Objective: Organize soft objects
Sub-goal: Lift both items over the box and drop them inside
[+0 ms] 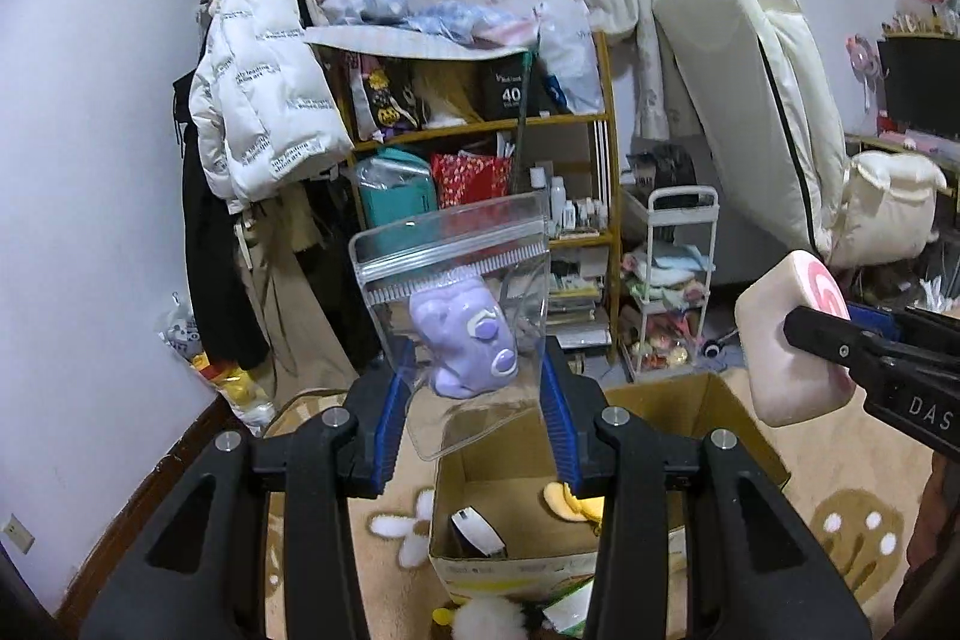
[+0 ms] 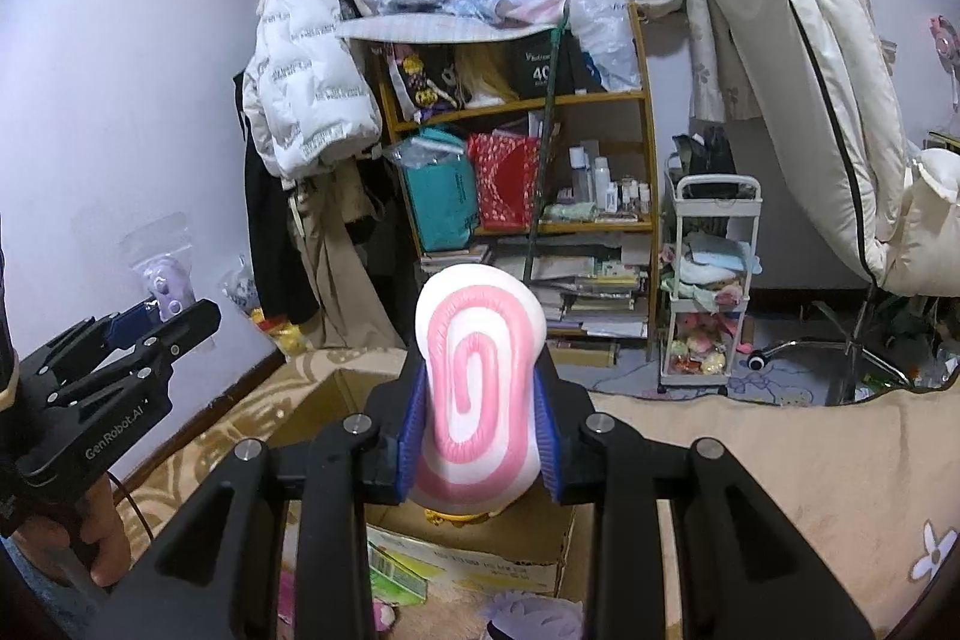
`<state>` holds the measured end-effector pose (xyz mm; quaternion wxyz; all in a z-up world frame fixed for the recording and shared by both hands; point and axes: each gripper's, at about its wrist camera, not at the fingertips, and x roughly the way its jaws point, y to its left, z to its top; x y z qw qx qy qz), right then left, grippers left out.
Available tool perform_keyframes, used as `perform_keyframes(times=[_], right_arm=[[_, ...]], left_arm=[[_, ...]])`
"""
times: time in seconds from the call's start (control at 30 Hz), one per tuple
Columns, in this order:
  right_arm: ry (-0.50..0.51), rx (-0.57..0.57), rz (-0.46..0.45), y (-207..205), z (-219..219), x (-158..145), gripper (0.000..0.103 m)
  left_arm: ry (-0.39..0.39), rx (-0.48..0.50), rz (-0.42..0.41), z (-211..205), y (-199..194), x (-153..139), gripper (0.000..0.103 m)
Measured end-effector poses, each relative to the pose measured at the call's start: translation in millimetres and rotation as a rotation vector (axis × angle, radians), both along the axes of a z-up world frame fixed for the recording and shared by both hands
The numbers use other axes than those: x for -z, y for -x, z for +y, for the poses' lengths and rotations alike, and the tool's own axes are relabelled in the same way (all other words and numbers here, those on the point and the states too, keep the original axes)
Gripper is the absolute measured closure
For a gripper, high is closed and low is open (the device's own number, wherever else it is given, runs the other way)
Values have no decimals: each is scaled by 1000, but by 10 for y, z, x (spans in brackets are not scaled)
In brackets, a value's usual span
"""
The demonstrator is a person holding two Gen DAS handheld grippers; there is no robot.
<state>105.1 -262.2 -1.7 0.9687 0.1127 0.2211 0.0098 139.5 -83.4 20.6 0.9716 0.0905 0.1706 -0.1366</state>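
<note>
- The left gripper point(image 1: 474, 400) pinches a clear zip bag point(image 1: 456, 280) between its blue-padded fingers point(image 1: 393, 418); a lilac soft toy point(image 1: 465, 340) sits inside the bag.
- The bag hangs in the air over the far edge of an open cardboard box point(image 1: 696, 400) that stands on the patterned carpet point(image 1: 852, 460).
- The right gripper point(image 2: 480, 436) has its fingers pressed onto the sides of a soft pink-and-white swirl roll point(image 2: 480, 370), held upright above the same cardboard box point(image 2: 336, 388).
- Only the left wrist view looks down into the box: a yellow plush point(image 1: 570, 502) lies at its right side and a black-and-white object point(image 1: 477, 526) near its front wall.
- That view also shows the roll point(image 1: 774, 328) from the side, a thick cream block with the swirl on its end.
- Only the right wrist view shows the person's hand point(image 2: 90, 538) on the left gripper's handle, and the bagged toy point(image 2: 162, 280) from the side.
- A cluttered wooden shelf point(image 2: 642, 100) and a white puffer jacket point(image 1: 264, 88) stand by the far wall.
</note>
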Motion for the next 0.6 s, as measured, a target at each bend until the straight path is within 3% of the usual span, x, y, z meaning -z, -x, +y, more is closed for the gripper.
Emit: perform_keyframes(times=[0.47, 0.6], right_arm=[[-80, -26, 88, -187, -91, 443, 67], [-81, -20, 112, -203, -93, 513, 65]], left_arm=[[-45, 32, 177, -121, -286, 489, 62], [-77, 39, 195, -166, -301, 588, 61]])
